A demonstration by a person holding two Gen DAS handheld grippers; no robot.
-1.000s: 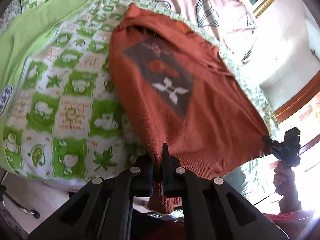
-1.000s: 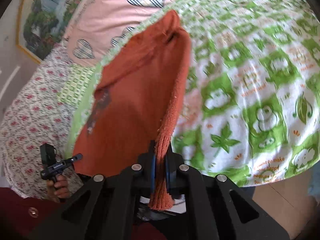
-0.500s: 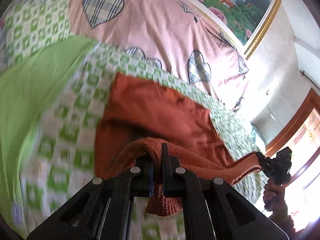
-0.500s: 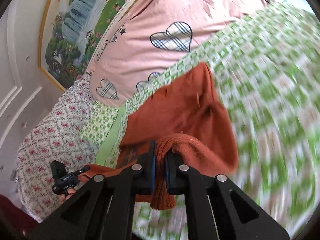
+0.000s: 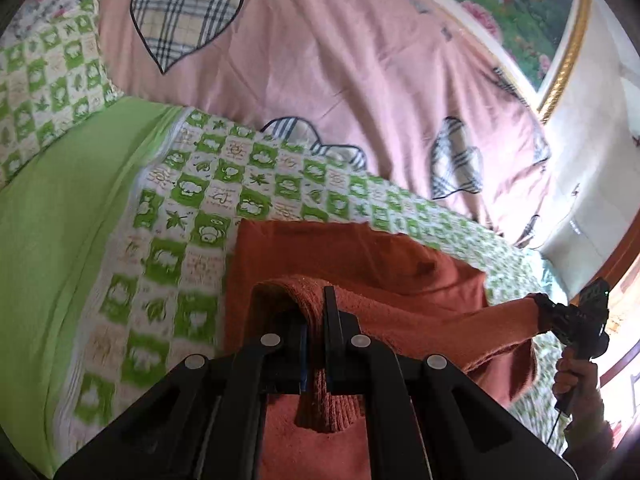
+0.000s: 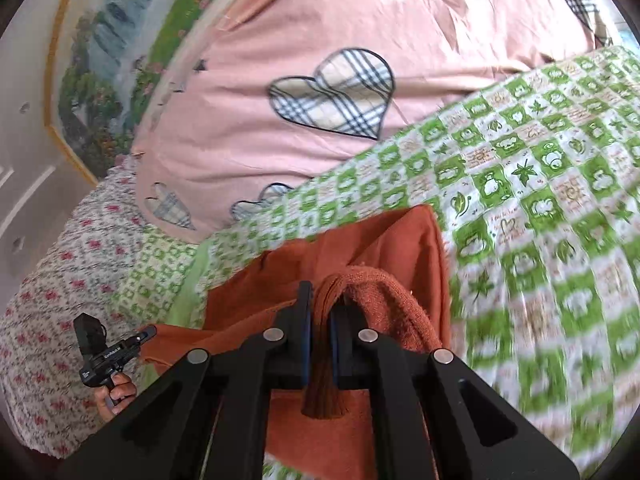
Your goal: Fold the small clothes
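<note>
A small rust-orange knit sweater (image 5: 360, 256) lies on the green-and-white patterned bedspread (image 5: 192, 200), its near hem lifted and folded back over the rest. My left gripper (image 5: 316, 312) is shut on one hem corner; knit fabric hangs between its fingers. My right gripper (image 6: 320, 304) is shut on the other hem corner of the sweater (image 6: 384, 240). Each gripper shows in the other's view, the right one (image 5: 576, 320) at the far right and the left one (image 6: 116, 348) at the far left, with the hem stretched between them.
A pink quilt with plaid hearts (image 5: 320, 60) is bunched at the back of the bed. A plain green sheet (image 5: 60, 200) lies to the left. A floral pillow (image 6: 52, 300) and a framed landscape painting (image 6: 120, 40) stand behind on the wall.
Both grippers have carried the hem up and forward over the sweater toward the collar. The front with the grey patch is now covered by the folded part.
</note>
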